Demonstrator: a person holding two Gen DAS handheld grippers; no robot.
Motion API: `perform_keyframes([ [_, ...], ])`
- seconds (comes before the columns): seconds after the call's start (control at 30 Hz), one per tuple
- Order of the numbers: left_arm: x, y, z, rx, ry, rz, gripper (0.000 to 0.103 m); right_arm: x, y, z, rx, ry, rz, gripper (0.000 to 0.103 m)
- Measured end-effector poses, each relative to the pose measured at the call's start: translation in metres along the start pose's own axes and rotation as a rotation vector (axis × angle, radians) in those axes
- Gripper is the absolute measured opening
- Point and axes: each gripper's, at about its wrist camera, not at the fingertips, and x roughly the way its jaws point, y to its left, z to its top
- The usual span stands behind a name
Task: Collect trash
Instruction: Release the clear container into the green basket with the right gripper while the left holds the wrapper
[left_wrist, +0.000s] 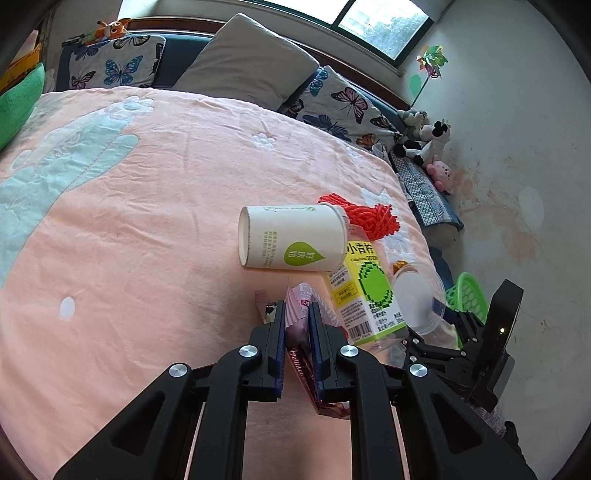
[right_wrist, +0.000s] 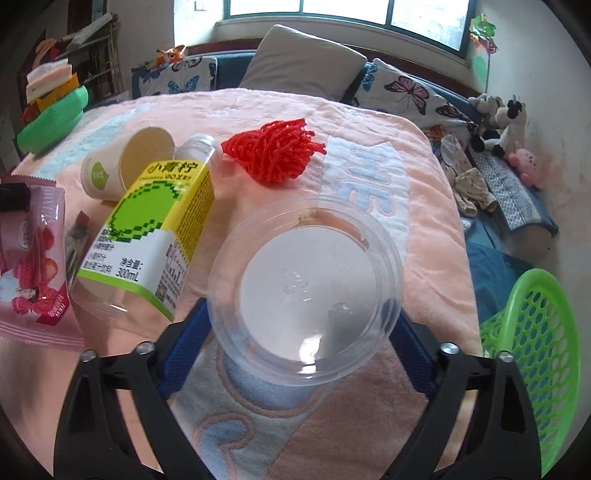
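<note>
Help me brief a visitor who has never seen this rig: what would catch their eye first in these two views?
Probably the clear plastic bowl filling the right wrist view, sitting between the right gripper's wide-set fingers. Next, the pink snack wrapper pinched in the left gripper. Behind lie the yellow-green drink bottle, a tipped paper cup and bright red netting on the pink bedspread.

Left gripper (left_wrist: 297, 325), lower centre of its view, is clamping its jaws nearly closed. Right gripper (right_wrist: 301, 325), lower centre, is spreading its jaws wide apart.
</note>
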Motion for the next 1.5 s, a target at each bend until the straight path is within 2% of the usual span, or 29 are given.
perform_keyframes([
  [0.23, -0.012, -0.023, 0.005, 0.040, -0.012, -0.053, 0.012, -0.029, -0.014, -0.006, 0.075, -0.047, 0.040, 0.088],
  [0.27, -0.014, -0.027, 0.006, 0.047, -0.015, -0.059, 0.012, -0.033, -0.015, -0.006, 0.082, -0.052, 0.040, 0.085],
  [0.3, -0.016, -0.033, 0.006, 0.058, -0.019, -0.067, 0.012, -0.039, -0.016, -0.008, 0.089, -0.057, 0.042, 0.077],
  [0.33, -0.017, -0.038, 0.007, 0.069, -0.022, -0.074, 0.012, -0.043, -0.019, -0.009, 0.096, -0.057, 0.053, 0.058],
  [0.4, -0.018, -0.048, 0.009, 0.088, -0.025, -0.083, 0.012, -0.048, -0.026, -0.013, 0.134, -0.036, 0.073, 0.056],
  [0.47, -0.017, -0.057, 0.011, 0.101, -0.026, -0.091, 0.012, -0.051, -0.030, -0.019, 0.149, -0.026, 0.089, 0.058],
  [0.53, -0.017, -0.066, 0.012, 0.117, -0.026, -0.097, 0.012, -0.054, -0.032, -0.026, 0.150, -0.025, 0.081, 0.068],
  [0.57, -0.016, -0.069, 0.011, 0.123, -0.026, -0.096, 0.012, -0.055, -0.033, -0.027, 0.157, -0.026, 0.081, 0.078],
  [0.7, -0.015, -0.073, 0.011, 0.133, -0.023, -0.090, 0.012, -0.061, -0.036, -0.027, 0.159, -0.044, 0.086, 0.090],
  [0.8, -0.014, -0.071, 0.013, 0.128, -0.023, -0.085, 0.012, -0.054, -0.035, -0.022, 0.141, -0.031, 0.081, 0.095],
  [1.0, -0.011, -0.071, 0.019, 0.139, -0.022, -0.083, 0.012, -0.022, -0.036, -0.009, 0.134, 0.020, 0.074, 0.098],
  [1.27, -0.006, -0.074, 0.024, 0.158, -0.012, -0.079, 0.012, -0.018, -0.049, -0.002, 0.159, 0.005, 0.052, 0.099],
  [1.5, 0.000, -0.084, 0.025, 0.176, 0.001, -0.083, 0.012, -0.007, -0.059, -0.004, 0.203, 0.038, 0.100, 0.099],
])
